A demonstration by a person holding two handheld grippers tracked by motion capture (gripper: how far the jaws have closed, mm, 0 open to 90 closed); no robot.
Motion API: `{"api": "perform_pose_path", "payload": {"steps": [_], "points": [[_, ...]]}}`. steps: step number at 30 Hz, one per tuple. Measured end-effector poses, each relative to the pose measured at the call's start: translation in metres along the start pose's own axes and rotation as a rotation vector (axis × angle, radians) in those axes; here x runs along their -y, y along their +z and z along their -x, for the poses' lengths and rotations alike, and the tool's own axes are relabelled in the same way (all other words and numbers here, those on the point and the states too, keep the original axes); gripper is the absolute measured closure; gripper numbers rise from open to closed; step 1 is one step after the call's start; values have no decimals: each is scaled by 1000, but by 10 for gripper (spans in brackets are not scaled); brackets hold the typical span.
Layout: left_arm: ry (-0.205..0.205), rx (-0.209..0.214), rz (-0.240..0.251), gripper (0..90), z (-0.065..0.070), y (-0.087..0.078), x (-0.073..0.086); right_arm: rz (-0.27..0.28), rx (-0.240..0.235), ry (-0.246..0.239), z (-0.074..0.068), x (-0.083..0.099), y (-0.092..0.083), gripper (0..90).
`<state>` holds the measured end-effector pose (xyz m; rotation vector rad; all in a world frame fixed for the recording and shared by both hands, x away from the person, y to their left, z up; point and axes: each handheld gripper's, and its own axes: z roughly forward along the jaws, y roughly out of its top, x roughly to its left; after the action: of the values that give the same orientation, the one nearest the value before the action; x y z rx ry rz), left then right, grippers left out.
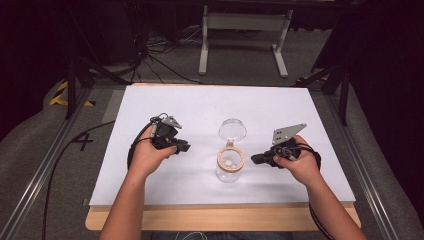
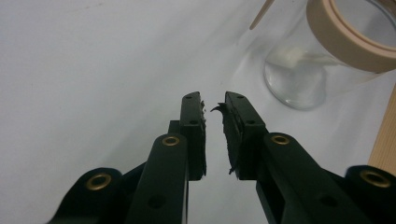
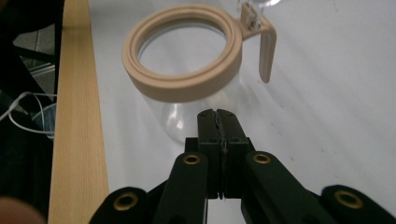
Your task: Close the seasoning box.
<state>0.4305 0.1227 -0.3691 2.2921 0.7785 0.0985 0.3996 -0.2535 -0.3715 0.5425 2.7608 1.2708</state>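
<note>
A clear glass jar (image 1: 229,172) with a beige ring collar (image 1: 230,158) stands upright near the middle of the white board. Its round glass lid (image 1: 232,131) is swung back on a hinge behind it. Something small and white lies inside the jar (image 2: 290,58). My left gripper (image 1: 184,148) hovers left of the jar, apart from it; in the left gripper view its jaws (image 2: 214,100) stand a narrow gap apart with nothing between them. My right gripper (image 1: 255,159) is just right of the jar, and its jaws (image 3: 218,114) are pressed together, empty, pointing at the collar (image 3: 187,86).
The white board (image 1: 200,105) lies on a wooden tabletop whose edge (image 1: 225,217) shows at the front. A white metal stand (image 1: 245,22) and floor cables (image 1: 160,55) sit beyond the far edge. Metal rails run along both sides.
</note>
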Motion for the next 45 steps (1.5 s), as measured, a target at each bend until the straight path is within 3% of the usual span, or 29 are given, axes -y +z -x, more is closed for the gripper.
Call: {"api": "perform_pose_path", "payload": {"steps": [3, 9, 13, 23, 30, 38, 45], "points": [[-20, 22, 12, 784, 3, 2, -7, 36, 15, 12, -3, -4, -2, 898], [-67, 62, 121, 851, -2, 7, -20, 111, 7, 14, -12, -17, 3, 899], [-63, 72, 148, 868, -4, 11, -30, 109, 12, 6, -15, -21, 5, 899], [-64, 71, 238, 868, 3, 24, -57, 215, 21, 25, -18, -28, 11, 898], [-39, 67, 245, 856, 7, 25, -69, 236, 28, 16, -19, -32, 16, 898], [-69, 93, 272, 893, 5, 27, -72, 237, 23, 10, -18, -34, 19, 898], [-43, 107, 270, 896, 12, 24, -73, 242, 32, 18, -14, -32, 18, 898]]}}
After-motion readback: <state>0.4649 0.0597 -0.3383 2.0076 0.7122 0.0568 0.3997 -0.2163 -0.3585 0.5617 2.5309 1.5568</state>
